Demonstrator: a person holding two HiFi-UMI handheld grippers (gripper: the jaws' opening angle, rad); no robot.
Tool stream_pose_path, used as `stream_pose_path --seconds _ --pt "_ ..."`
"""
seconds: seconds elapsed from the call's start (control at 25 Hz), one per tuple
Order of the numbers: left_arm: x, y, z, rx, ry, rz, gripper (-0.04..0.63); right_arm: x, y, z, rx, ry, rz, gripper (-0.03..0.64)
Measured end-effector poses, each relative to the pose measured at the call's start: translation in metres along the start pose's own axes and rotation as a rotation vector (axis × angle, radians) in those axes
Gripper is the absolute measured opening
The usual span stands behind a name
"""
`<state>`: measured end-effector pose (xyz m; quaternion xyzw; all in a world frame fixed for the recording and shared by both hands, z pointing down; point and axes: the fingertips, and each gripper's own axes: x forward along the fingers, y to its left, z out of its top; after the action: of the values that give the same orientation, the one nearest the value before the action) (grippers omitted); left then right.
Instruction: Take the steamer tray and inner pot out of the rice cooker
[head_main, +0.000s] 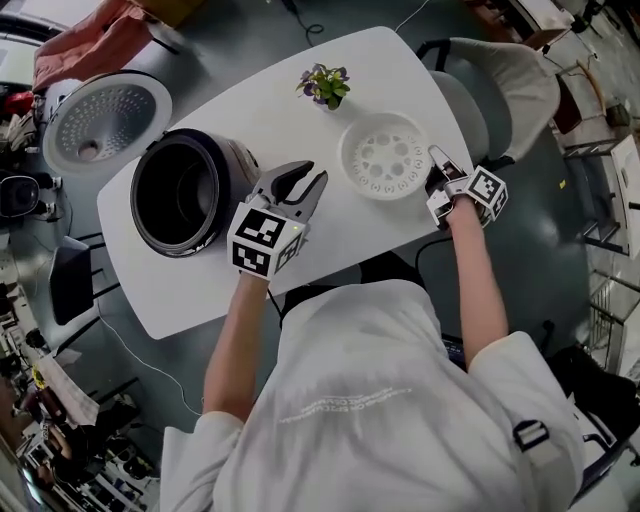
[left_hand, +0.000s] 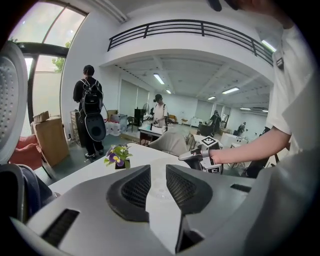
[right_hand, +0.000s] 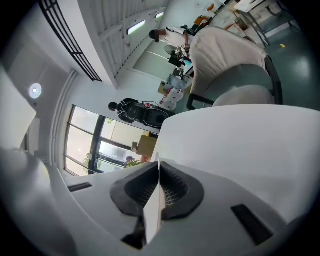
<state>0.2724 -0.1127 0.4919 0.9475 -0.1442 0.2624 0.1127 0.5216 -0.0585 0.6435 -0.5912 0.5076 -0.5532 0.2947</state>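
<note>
One item out: steamer tray (head_main: 385, 155) lies flat on the bench (head_main: 300, 90)
Remaining: inner pot (head_main: 175, 195), apparently still seated in the rice cooker (head_main: 238, 160)
Right gripper (head_main: 438, 158): fingers pinched on the tray rim
Left gripper (head_main: 303, 180): fingers half apart, empty, beside cooker

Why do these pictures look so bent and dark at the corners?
Head view: wide lens curves the room's edges; table evenly lit. Left gripper view: black round rim, railing curved. Right gripper view: same dark rim, window overbright.

steamer tray (head_main: 385, 155) lies right of rice cooker (head_main: 240, 158).
</note>
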Motion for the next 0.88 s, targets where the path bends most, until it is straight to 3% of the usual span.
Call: stream_pose_path --seconds 0.24,0.68,0.88 --pt "0.022 -0.003 -0.006 -0.021 0.03 0.007 0.106 0.029 -0.021 0.018 -0.019 0.03 -0.026 0.035" --pt "0.019 0.005 -0.019 -0.069 0.046 0.048 0.106 0.086 -0.011 0.052 -0.219 0.056 -0.059 0.035" --pt "0.004 0.01 -0.019 -0.085 0.026 0.067 0.106 0.084 -0.017 0.074 -0.061 -0.1 -0.063 0.035"
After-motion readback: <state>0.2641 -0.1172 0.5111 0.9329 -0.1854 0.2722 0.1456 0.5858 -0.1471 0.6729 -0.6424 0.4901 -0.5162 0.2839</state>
